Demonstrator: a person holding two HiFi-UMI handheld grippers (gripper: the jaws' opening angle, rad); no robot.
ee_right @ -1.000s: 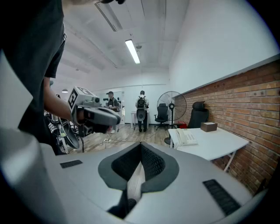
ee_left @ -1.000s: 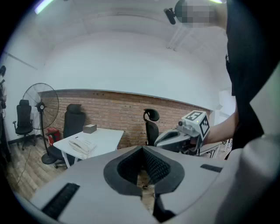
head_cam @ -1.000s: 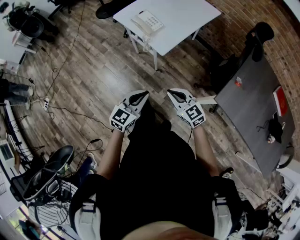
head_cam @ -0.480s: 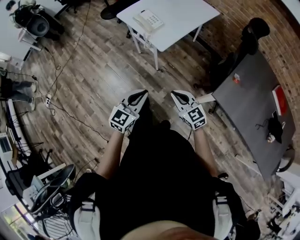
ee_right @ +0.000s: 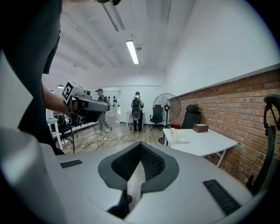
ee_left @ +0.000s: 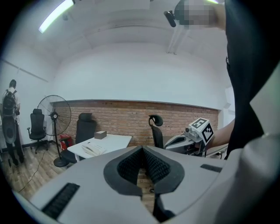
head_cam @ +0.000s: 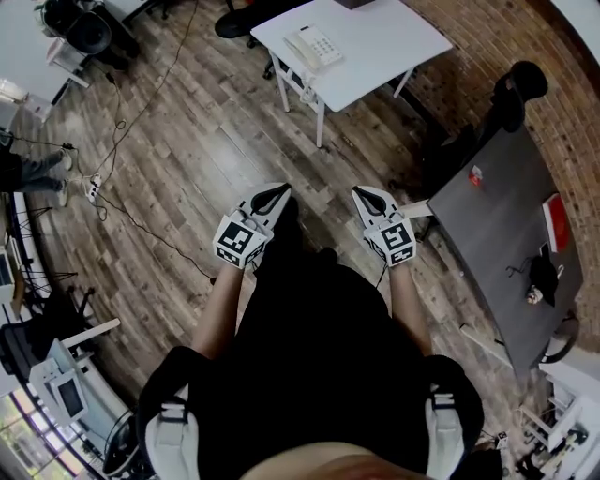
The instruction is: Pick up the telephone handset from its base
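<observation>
The telephone (head_cam: 312, 45) lies on the table (head_cam: 394, 42) well ahead of you, between your left gripper (head_cam: 274, 195) and right gripper (head_cam: 367, 197) (both pinched together, empty); neither looks clearly nearer.

Floor (head_cam: 187, 150) wood planks, slight sheen; wall (head_cam: 497, 28) rough red brick. Table (head_cam: 384, 37) top smooth matt white, telephone (head_cam: 314, 45) pale plastic. Second table (head_cam: 487, 216) matt dark grey, left gripper (ee_left: 142, 149) pads (ee_left: 128, 166) ribbed black.

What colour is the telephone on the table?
White. The telephone sits on a white table; the head view shows it best.
</observation>
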